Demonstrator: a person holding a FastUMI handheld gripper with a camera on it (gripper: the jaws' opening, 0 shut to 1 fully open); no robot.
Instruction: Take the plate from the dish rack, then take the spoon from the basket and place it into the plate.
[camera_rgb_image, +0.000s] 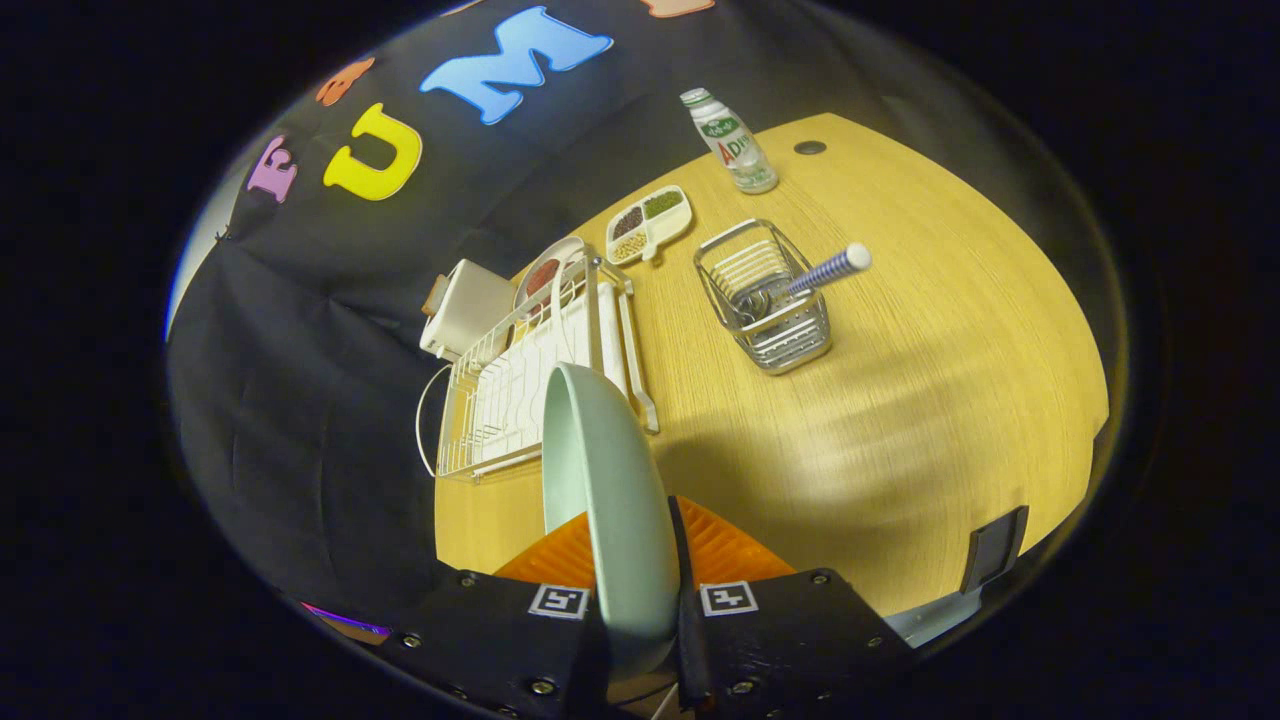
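Observation:
My gripper (636, 560) is shut on a pale green plate (600, 470), held on edge between the two fingers and lifted above the table. Just beyond the plate lies the white wire dish rack (520, 385). Farther off and to the right stands a metal wire basket (765, 295). A spoon (825, 270) with a striped blue-and-white handle leans out of it toward the right; its bowl is down inside the basket.
The wooden table (900, 380) has open surface right of the plate. Behind the rack are a white box (465, 305), a bowl with red inside (548, 275), a divided snack tray (648, 222) and a bottle (730, 140). A dark block (992, 548) sits at the near table edge.

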